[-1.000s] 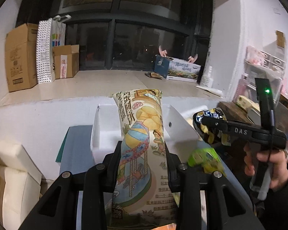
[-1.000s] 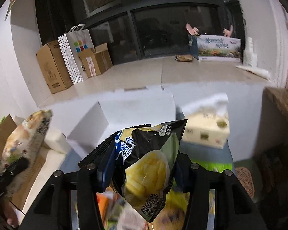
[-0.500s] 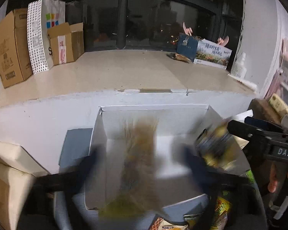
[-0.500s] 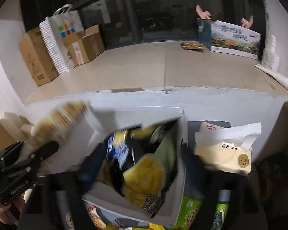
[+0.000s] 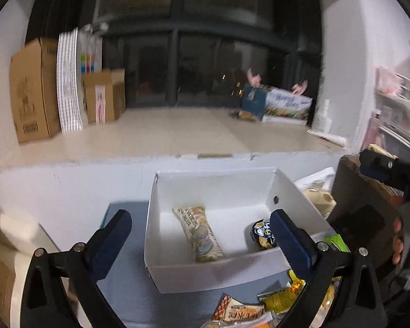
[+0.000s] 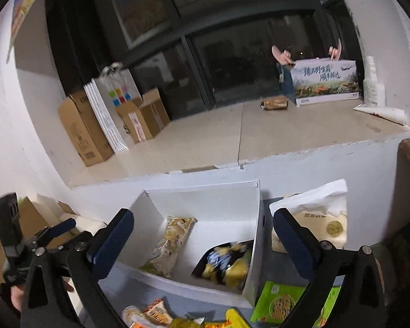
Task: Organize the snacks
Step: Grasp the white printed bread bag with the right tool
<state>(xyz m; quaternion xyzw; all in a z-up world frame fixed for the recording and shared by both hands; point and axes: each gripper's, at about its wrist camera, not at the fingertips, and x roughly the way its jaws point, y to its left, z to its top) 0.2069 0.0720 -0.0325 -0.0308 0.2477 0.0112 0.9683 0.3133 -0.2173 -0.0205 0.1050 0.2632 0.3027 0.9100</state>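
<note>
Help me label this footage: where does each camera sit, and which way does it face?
Left wrist: on the left gripper, open, facing the white box; the other hand shows at right.
Right wrist: on the right gripper, open, facing the same box from the right.
Shared: box, long snack pack, black-and-yellow bag.

Grey-blue table surface [image 5: 128, 262] bears an open white box [image 5: 205, 273], a tissue pack [image 6: 322, 224] beside it, and loose snack packets [image 6: 276, 306] in front.
</note>
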